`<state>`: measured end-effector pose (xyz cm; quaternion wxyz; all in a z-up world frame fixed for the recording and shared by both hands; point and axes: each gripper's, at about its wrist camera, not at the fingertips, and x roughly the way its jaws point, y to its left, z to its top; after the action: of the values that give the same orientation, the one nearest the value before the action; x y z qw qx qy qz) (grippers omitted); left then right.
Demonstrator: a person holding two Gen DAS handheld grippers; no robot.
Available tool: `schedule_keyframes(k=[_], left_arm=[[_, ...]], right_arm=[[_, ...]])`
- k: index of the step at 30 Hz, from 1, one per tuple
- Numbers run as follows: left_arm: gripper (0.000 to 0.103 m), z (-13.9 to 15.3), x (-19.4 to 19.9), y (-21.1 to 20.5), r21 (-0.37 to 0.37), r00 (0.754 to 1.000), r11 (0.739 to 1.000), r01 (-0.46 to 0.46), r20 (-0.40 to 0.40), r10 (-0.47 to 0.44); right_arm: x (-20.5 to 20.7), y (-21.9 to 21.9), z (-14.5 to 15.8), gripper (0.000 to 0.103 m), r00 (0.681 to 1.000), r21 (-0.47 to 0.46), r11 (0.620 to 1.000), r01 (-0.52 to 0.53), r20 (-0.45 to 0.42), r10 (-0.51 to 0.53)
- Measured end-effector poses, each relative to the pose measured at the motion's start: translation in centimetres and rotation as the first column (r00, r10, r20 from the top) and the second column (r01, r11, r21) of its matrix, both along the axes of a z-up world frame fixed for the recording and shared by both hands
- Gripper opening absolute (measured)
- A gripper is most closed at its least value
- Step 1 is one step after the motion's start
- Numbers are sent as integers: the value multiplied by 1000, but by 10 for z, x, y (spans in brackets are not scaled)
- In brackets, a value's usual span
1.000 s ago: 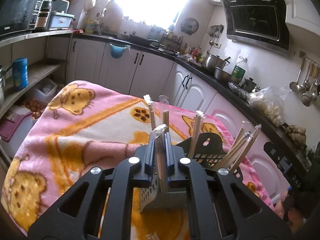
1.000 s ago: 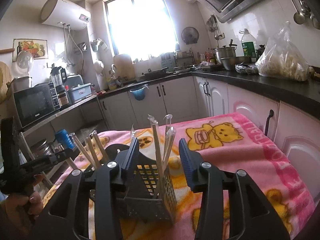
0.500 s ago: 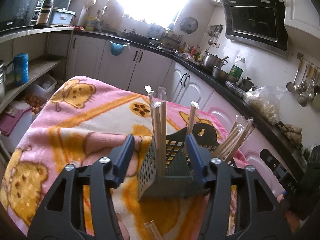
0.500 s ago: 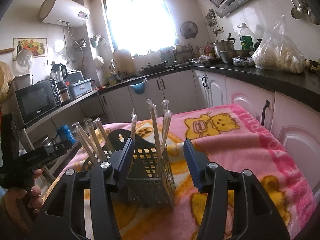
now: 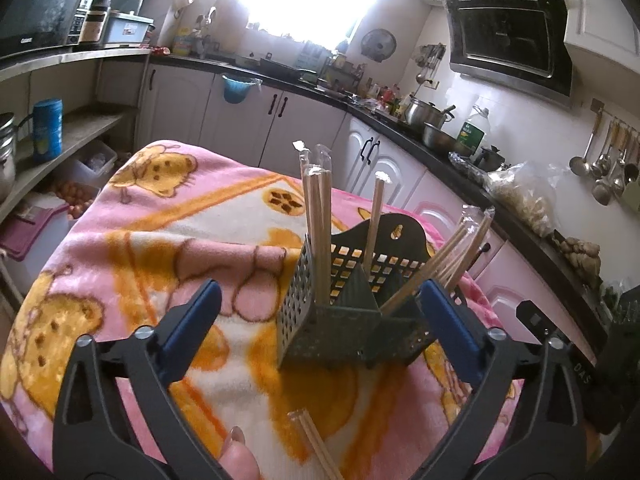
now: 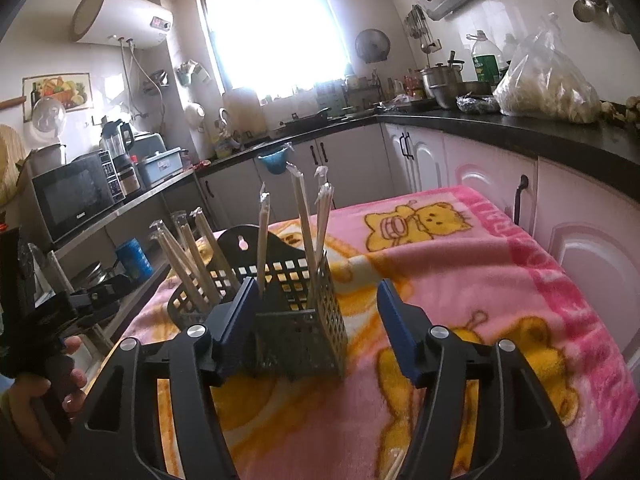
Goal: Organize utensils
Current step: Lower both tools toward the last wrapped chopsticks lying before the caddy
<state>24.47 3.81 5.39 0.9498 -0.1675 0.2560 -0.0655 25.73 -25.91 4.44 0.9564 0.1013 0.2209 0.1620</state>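
Two grippers face the utensil caddy holding wrapped chopsticks: left gripper and right gripper, both jaws opening, unclenched, nothing gripped; blanket beneath.

My two wrist cameras looked forward and slightly down past their fingers, both close on the utensil basket.

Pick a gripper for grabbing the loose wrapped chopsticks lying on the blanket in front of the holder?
Left, probably. The loose chopsticks lie just below the left gripper, whose jaws are opening with nothing pinched. The right gripper straddles the holder, also opening.
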Motion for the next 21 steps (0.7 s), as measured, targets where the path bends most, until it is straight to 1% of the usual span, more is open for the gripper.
schedule_keyframes(k=[2, 12, 21], left_arm=[[91, -1, -4, -1, 6, 1000, 1000, 8, -4, -8], [91, -10, -19, -7, 22, 999, 999, 23, -28, -23], [91, -24, -28, -11, 25, 997, 999, 36, -65, -34]], right_arm=[[-3, -1, -1, 64, 1000, 3, 1000, 1, -6, -1], [-24, -2, -8, 65, 999, -15, 1000, -16, -36, 15], [-35, 0, -19, 65, 996, -38, 999, -35, -79, 32]])
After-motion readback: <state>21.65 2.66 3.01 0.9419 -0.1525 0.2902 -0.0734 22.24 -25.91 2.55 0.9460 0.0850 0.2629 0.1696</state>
